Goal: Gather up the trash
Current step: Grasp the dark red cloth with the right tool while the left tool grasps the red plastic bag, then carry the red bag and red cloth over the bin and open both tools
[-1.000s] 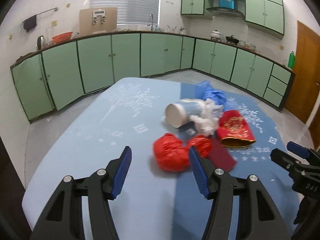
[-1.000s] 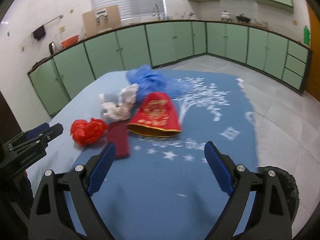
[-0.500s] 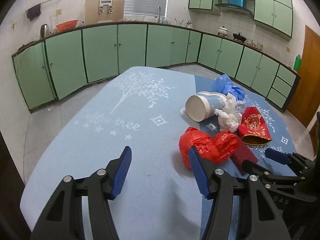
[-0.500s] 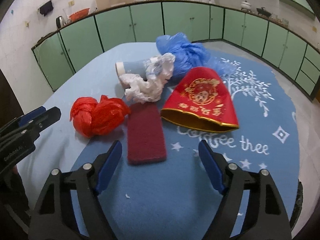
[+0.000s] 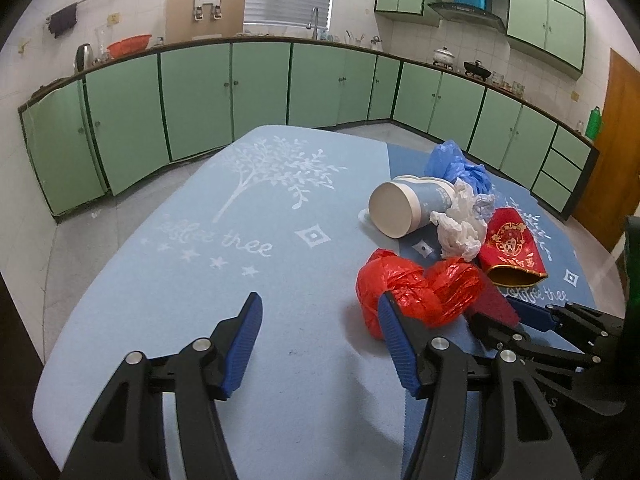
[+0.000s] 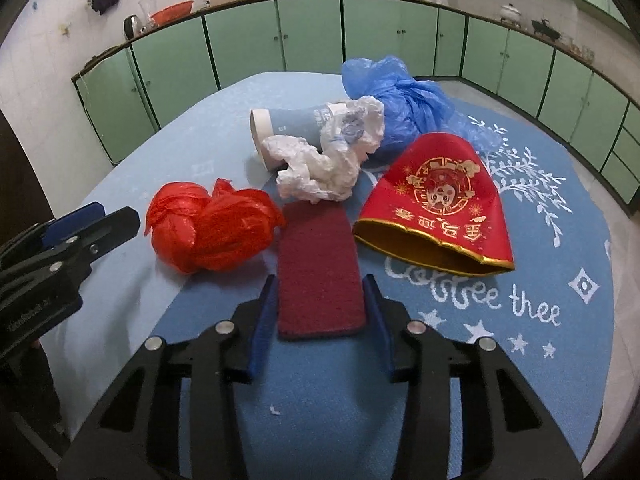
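Trash lies in a heap on the blue tablecloth (image 6: 460, 360): a crumpled red plastic bag (image 6: 212, 232), a dark red flat pad (image 6: 320, 272), a red pouch with gold print (image 6: 440, 200), white crumpled wrap (image 6: 328, 164), a tipped paper cup (image 6: 288, 124) and a blue plastic bag (image 6: 400, 96). My right gripper (image 6: 320, 284) is closing, its jaws flanking the near end of the pad, with no firm press visible. My left gripper (image 5: 320, 304) stands open and empty over bare cloth, its right finger just in front of the red bag (image 5: 416, 292).
Green cabinets (image 5: 260, 92) line the kitchen walls around the table. A wooden door (image 5: 616, 152) stands at the right. The tablecloth's left half (image 5: 200, 260) carries only a printed tree. The right gripper's fingers (image 5: 520, 316) reach in beside the red bag.
My right gripper came forward and down to the dark red pad, and its jaws narrowed from wide to either side of the pad. The left gripper drifted slightly, jaws unchanged.
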`<state>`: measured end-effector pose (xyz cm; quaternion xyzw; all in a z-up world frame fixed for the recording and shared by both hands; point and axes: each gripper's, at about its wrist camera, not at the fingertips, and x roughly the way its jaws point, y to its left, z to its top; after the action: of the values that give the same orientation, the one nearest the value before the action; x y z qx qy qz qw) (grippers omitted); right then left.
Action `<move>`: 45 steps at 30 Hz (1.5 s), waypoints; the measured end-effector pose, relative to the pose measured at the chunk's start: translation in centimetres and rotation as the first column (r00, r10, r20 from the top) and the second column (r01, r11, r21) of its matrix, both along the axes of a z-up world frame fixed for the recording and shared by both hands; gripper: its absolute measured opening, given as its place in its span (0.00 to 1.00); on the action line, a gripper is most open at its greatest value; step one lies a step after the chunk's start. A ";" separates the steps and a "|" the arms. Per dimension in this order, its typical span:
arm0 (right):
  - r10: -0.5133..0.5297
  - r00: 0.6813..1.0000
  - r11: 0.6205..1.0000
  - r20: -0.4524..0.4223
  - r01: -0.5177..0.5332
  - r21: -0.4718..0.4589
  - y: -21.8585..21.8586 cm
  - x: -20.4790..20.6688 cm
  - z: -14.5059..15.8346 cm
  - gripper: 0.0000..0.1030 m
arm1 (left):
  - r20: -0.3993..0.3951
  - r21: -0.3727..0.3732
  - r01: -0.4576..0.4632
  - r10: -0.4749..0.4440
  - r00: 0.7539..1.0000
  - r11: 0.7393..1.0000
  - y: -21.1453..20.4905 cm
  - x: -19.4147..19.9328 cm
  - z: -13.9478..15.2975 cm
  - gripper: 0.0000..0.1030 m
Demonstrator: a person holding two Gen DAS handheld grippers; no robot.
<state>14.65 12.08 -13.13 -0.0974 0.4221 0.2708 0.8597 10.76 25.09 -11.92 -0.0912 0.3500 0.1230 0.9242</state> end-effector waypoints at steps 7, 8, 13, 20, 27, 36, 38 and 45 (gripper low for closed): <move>-0.008 1.000 0.999 -0.001 0.008 0.044 -1.4 -0.7 0.7 0.39 | 0.002 -0.001 0.013 -0.013 1.000 1.000 -0.5 0.0 0.2 0.60; -0.007 1.000 0.999 -0.001 0.007 0.045 -1.5 -0.8 0.8 0.39 | 0.005 -0.002 0.017 -0.017 1.000 1.000 -0.7 0.0 0.3 0.62; -0.026 1.000 0.999 -0.013 0.026 0.047 -3.0 -1.5 1.0 0.39 | 0.014 -0.031 0.059 -0.059 0.998 0.998 -2.0 0.4 0.4 0.68; -0.063 0.998 0.997 -0.004 0.063 0.036 -5.2 -2.1 1.3 0.39 | -0.027 -0.036 0.112 -0.113 0.993 0.993 -4.1 2.7 -0.5 0.72; -0.093 0.995 0.995 -0.024 0.094 0.043 -6.8 -1.7 0.5 0.39 | -0.105 -0.038 0.122 -0.126 0.986 0.992 -4.9 5.0 -2.1 0.62; -0.101 0.995 0.993 -0.021 0.102 0.064 -7.3 -1.9 0.9 0.39 | -0.082 -0.077 0.095 -0.101 0.991 0.992 -4.5 4.4 -2.0 0.39; -0.101 0.995 0.992 -0.015 0.102 0.068 -7.4 -2.0 1.2 0.39 | -0.074 -0.074 0.093 -0.099 0.992 0.993 -4.6 3.9 -1.7 0.38; -0.097 0.995 0.992 0.016 0.095 0.089 -7.7 -2.7 2.9 0.39 | -0.062 -0.047 0.118 -0.121 0.991 0.992 -5.8 1.8 -0.6 0.38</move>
<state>11.95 4.36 -10.23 -0.0419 0.4052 0.2465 0.8794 12.60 19.27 -12.55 -0.0860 0.3869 0.0628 0.9159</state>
